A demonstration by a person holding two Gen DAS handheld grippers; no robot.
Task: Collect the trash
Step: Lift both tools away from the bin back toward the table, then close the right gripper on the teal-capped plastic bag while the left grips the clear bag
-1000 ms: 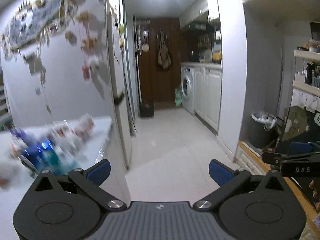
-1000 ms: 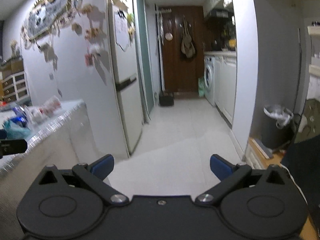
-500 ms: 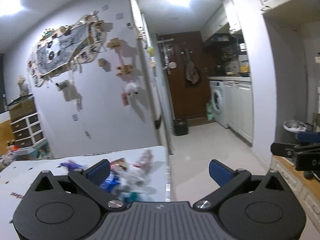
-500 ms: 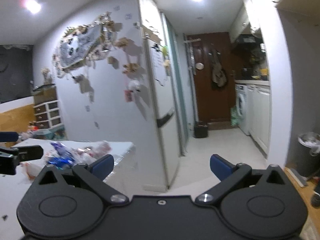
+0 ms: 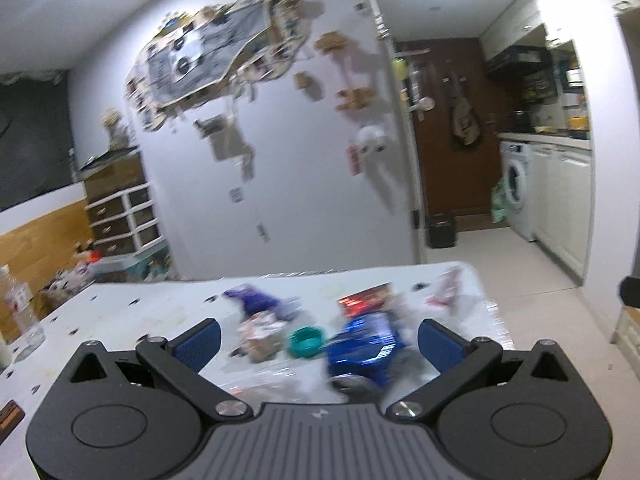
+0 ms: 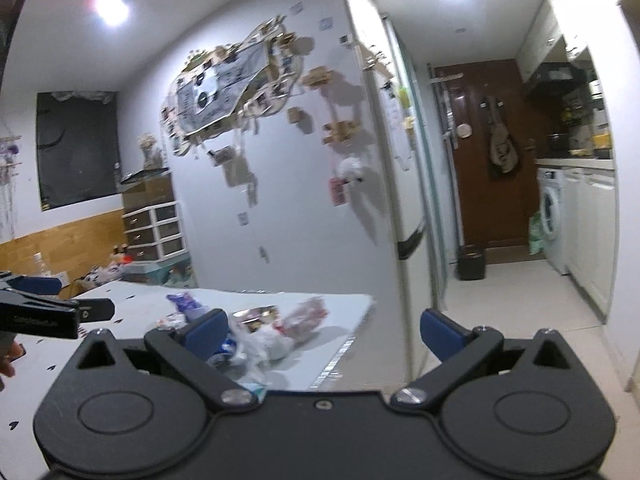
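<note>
A heap of trash lies on a white table [image 5: 132,312]: a shiny blue wrapper [image 5: 366,344], a teal round lid [image 5: 306,342], a purple wrapper [image 5: 256,298], a red packet [image 5: 362,300] and crumpled clear plastic [image 6: 268,338]. My left gripper [image 5: 318,338] is open above the near side of the heap, empty. My right gripper [image 6: 322,326] is open too, near the table's right end, with nothing between its fingers. The left gripper's side shows at the left edge [image 6: 48,312] of the right wrist view.
A plastic bottle [image 5: 18,308] stands at the table's left edge. Behind the table a wall carries pinned photos and a drawer unit [image 5: 120,216]. A hallway with tiled floor [image 6: 516,292], a small black bin [image 6: 471,262] and a washing machine [image 6: 554,220] runs to the right.
Both views have swung left and risen from the hallway toward the table. The trash heap now lies straight ahead, between the left gripper's fingers in view. Both grippers stay open.
</note>
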